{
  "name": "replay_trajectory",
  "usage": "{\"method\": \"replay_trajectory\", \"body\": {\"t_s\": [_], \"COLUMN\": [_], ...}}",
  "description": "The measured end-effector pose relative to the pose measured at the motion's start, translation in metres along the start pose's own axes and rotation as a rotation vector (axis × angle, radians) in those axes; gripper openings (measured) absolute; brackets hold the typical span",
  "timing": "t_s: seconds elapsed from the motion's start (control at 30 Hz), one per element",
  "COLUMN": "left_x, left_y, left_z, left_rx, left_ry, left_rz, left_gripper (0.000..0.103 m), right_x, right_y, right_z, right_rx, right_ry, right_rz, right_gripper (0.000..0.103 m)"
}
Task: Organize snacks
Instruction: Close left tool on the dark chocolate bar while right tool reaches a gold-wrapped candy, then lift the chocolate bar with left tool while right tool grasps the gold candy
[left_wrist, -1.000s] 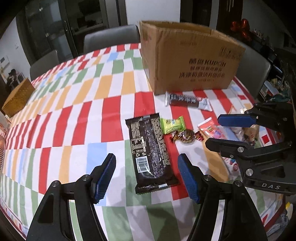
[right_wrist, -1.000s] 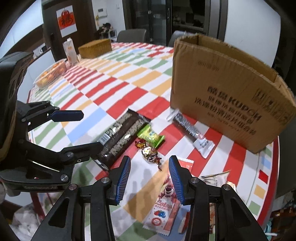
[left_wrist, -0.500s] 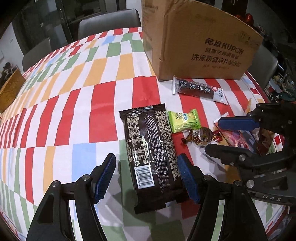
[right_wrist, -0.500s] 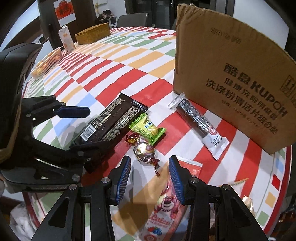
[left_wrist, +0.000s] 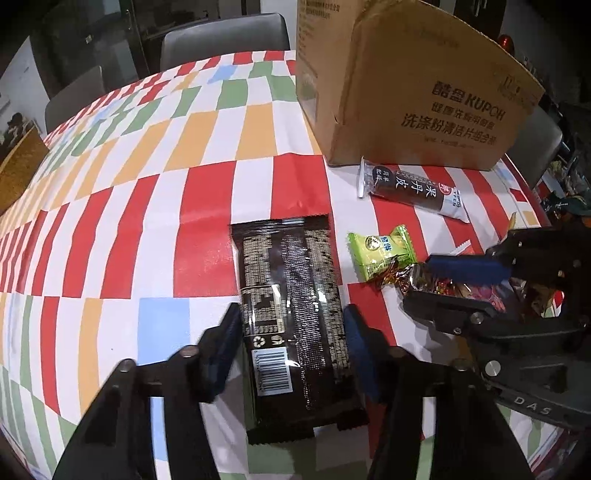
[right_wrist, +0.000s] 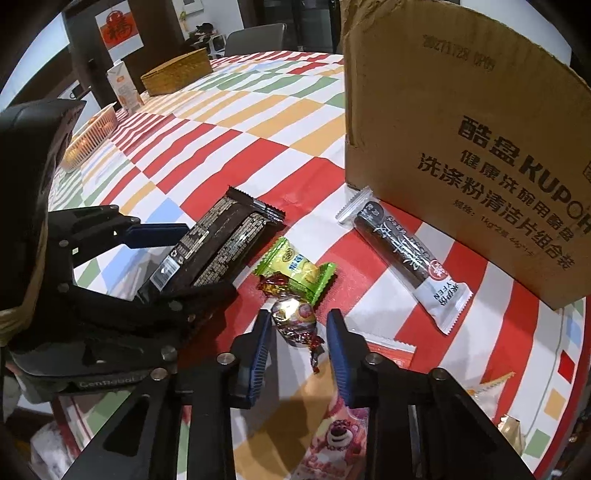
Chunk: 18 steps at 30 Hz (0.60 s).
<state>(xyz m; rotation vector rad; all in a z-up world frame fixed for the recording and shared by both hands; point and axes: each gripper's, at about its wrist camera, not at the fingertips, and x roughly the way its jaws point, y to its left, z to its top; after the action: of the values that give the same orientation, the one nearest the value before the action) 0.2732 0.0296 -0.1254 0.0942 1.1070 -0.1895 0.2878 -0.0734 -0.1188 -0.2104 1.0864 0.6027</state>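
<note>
The cardboard box stands open-topped toward the table's far edge, probably to receive the snacks lying before it. The left gripper has its jaws apart around the long dark wrapper, ready to close on its narrow sides. The right gripper, jaws also apart, straddles the shiny foil candy, near the table's right edge.
</note>
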Motion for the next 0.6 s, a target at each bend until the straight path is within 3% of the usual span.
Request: {"method": "replay_trajectory", "body": {"t_s": [0.27, 0.6], "left_x": [-0.008, -0.049], "left_y": [-0.001, -0.013], "left_z": [-0.006, -0.008], "left_rx": [-0.018, -0.023], "left_ry": [-0.01, -0.102], "left_rz": [-0.002, -0.001], "left_gripper": [0.05, 0.05], "right_x": [-0.006, -0.044], "right_y": [0.005, 0.004], "right_z": [-0.003, -0.009], "right_rx": [-0.003, 0.035], "right_ry": [-0.027, -0.113], "right_rz": [0.003, -0.016], "right_gripper": [0.022, 0.022]}}
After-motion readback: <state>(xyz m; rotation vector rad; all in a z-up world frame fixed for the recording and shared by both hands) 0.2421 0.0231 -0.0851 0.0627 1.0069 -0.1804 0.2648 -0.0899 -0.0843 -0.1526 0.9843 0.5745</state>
